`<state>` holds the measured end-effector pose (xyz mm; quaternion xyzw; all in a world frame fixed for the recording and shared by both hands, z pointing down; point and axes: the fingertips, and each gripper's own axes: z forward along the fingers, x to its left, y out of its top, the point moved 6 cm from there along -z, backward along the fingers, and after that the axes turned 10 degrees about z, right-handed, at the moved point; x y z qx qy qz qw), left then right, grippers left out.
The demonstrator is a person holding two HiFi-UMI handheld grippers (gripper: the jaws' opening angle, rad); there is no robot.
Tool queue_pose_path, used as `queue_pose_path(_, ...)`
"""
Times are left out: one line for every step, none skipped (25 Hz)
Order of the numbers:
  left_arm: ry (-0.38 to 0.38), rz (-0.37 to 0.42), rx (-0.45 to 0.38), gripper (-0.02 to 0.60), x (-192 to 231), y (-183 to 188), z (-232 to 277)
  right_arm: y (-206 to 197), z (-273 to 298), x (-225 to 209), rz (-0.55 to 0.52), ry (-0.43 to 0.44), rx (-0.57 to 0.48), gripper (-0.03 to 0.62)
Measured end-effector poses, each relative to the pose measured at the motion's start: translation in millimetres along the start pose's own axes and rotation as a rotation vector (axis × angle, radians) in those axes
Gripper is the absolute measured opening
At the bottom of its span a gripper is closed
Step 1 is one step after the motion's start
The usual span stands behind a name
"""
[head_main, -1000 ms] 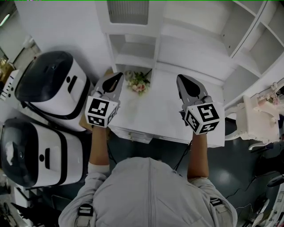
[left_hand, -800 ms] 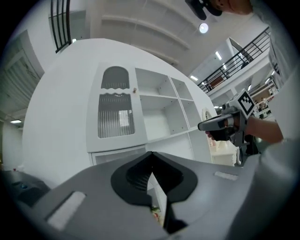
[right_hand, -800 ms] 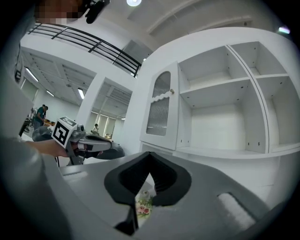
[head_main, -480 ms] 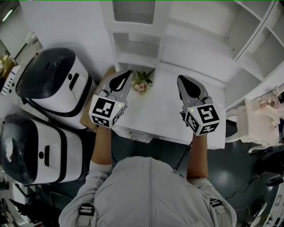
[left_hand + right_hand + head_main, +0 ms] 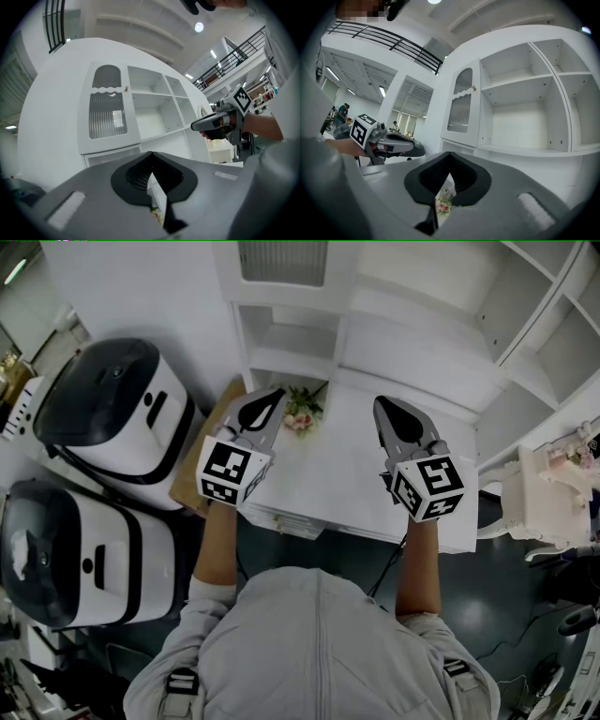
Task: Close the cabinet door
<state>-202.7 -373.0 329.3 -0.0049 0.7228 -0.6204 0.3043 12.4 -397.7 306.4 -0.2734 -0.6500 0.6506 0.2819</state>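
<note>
The white cabinet door (image 5: 108, 110), with ribbed glass and a small knob (image 5: 125, 88), is at the cabinet's upper left, beside open shelves (image 5: 159, 110). It also shows as the door (image 5: 461, 105) in the right gripper view and the door (image 5: 279, 261) from above. It looks close against its frame; I cannot tell whether it is fully closed. My left gripper (image 5: 275, 393) (image 5: 151, 155) is shut and empty, held level over the white counter (image 5: 347, 474), short of the cabinet. My right gripper (image 5: 382, 405) (image 5: 450, 155) is beside it, also shut and empty.
A small bunch of flowers (image 5: 300, 414) lies on the counter between the grippers. Two large white and black appliances (image 5: 117, 413) (image 5: 75, 559) stand at the left. More open white shelving (image 5: 553, 324) is at the right, with a small white piece of furniture (image 5: 553, 498) below it.
The left gripper has drifted slightly to the right in the head view. The right gripper and the cabinet door look the same.
</note>
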Motion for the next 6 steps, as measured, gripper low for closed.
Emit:
queue_pose_path(-0.002,0.012,0.009,0.017,-1.1,-1.0,0.6,-0.8,0.5,-0.2,0.002,0.000,0.001,0.000)
queue_pose_path(-0.006,0.015,0.010,0.017,-1.8,-1.3,1.0,-1.6,1.0,-0.3,0.004,0.001,0.003,0.000)
queue_pose_path(-0.010,0.012,0.007,0.017,-2.2,-1.1,1.2,-2.4,1.4,-0.5,0.006,0.001,0.004,0.000)
queue_pose_path(-0.014,0.008,0.003,0.017,-2.4,-0.6,1.5,-3.2,1.6,-0.7,0.008,0.002,0.005,0.001)
queue_pose_path(-0.017,0.003,-0.001,0.017,-2.7,-0.1,1.7,-4.0,1.7,-0.9,0.011,0.002,0.006,0.000)
queue_pose_path(-0.020,-0.001,-0.005,0.017,-3.0,0.5,1.9,-4.9,1.7,-1.2,0.013,0.002,0.007,0.000)
